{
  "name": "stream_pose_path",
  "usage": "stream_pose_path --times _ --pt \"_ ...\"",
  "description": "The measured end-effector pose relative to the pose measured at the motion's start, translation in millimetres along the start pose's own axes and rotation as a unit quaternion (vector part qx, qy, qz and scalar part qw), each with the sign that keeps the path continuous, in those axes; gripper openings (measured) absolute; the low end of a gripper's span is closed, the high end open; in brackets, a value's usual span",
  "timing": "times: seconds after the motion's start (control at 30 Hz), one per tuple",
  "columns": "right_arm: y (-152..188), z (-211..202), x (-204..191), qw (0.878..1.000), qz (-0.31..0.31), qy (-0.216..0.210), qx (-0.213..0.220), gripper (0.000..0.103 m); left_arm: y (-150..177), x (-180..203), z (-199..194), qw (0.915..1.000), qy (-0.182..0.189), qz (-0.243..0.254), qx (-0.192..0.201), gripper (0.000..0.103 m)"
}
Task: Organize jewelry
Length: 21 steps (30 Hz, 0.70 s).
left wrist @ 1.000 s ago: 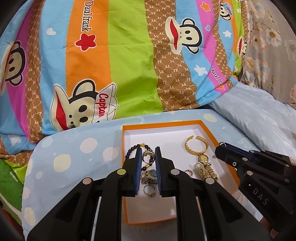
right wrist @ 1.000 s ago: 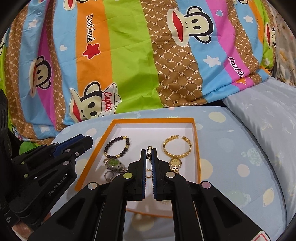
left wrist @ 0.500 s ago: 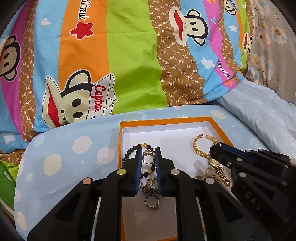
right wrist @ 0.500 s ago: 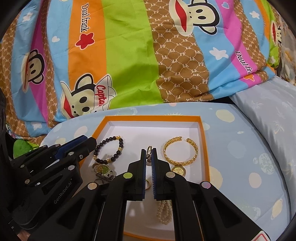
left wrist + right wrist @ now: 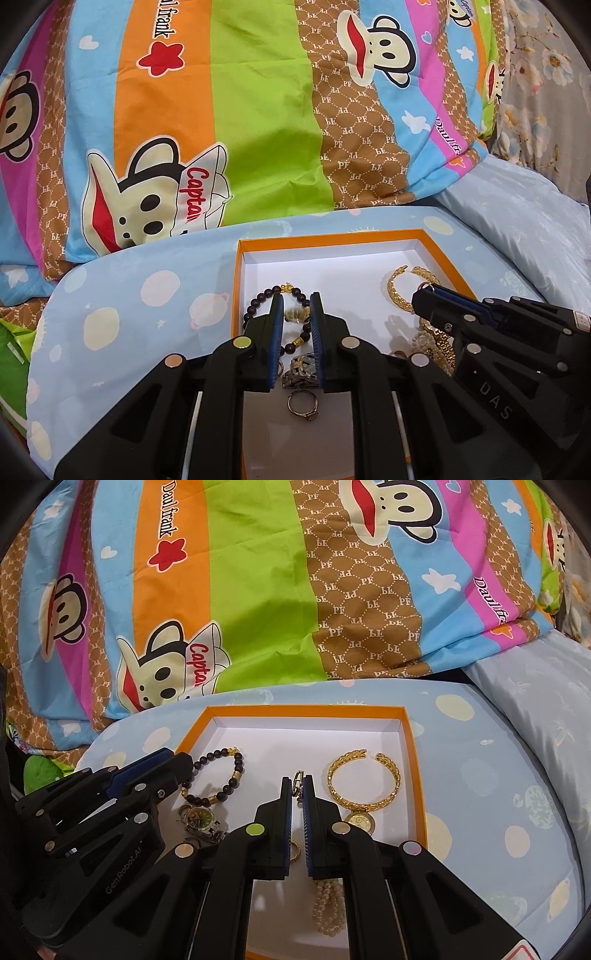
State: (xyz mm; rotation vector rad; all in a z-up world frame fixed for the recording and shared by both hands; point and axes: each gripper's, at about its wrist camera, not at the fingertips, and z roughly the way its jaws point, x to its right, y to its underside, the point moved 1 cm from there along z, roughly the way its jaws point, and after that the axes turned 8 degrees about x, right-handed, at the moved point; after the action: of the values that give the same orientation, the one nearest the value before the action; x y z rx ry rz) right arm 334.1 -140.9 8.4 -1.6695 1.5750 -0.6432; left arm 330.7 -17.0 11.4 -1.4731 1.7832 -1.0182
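— Left wrist view, nearest first: what lies inside the orange box [image 5: 238, 295]?

— At its near end, a loose ring [image 5: 303, 404] on the white floor. Just beyond it is a silver watch [image 5: 301, 365], then a dark bead bracelet [image 5: 258, 306] by the left wall. The left claw [image 5: 296, 299] is clenched on a gold ring [image 5: 295, 314], pinched between its 2 blue pads above the bracelet.

— And the other one?

— The right wrist view shows the right claw [image 5: 296, 786] clenched on a slim metal piece [image 5: 298, 774] over the box's middle. I cannot tell whether it is a clasp or a tiny watch. A pearl strand [image 5: 327, 904] lies at the box's near end, and a gold watch [image 5: 360, 821] and gold bangle [image 5: 364, 779] lie toward the right wall.

— How will these handle?

— All look light. I'd judge the rings hard, smooth and prone to squirt out, so grip across the band, not the setting. The bangle looks stiff, so take 1 side of the hoop. Bracelet and pearls are limp and will dangle and snag, so pinch them mid-strand and lift straight up.

— Farthest?

— Beyond the box's far wall, the spotted blue bed sheet [image 5: 480, 775], then the striped quilt [image 5: 258, 590].
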Motion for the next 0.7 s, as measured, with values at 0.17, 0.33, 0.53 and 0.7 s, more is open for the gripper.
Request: stream_pose_path --times 0.17,0.33,0.53,0.7 --pt "-0.3 -3.2 -0.4 1.000 -0.003 0.005 0.010 0.027 -0.3 0.3 -1.9 0.9999 -0.012 0.004 0.010 0.030" --pt "-0.9 -3.4 -0.2 1.000 -0.003 0.004 0.010 0.027 0.1 0.4 -2.1 0.9998 -0.014 0.005 0.010 0.030" --pt "-1.2 -3.3 0.0 1.000 -0.004 0.004 0.010 0.027 0.4 0.8 -2.2 0.9998 -0.013 0.005 0.010 0.030" --pt "-0.8 -3.2 -0.3 1.000 -0.004 0.005 0.010 0.027 0.4 0.9 -2.3 0.9998 -0.014 0.006 0.011 0.030"
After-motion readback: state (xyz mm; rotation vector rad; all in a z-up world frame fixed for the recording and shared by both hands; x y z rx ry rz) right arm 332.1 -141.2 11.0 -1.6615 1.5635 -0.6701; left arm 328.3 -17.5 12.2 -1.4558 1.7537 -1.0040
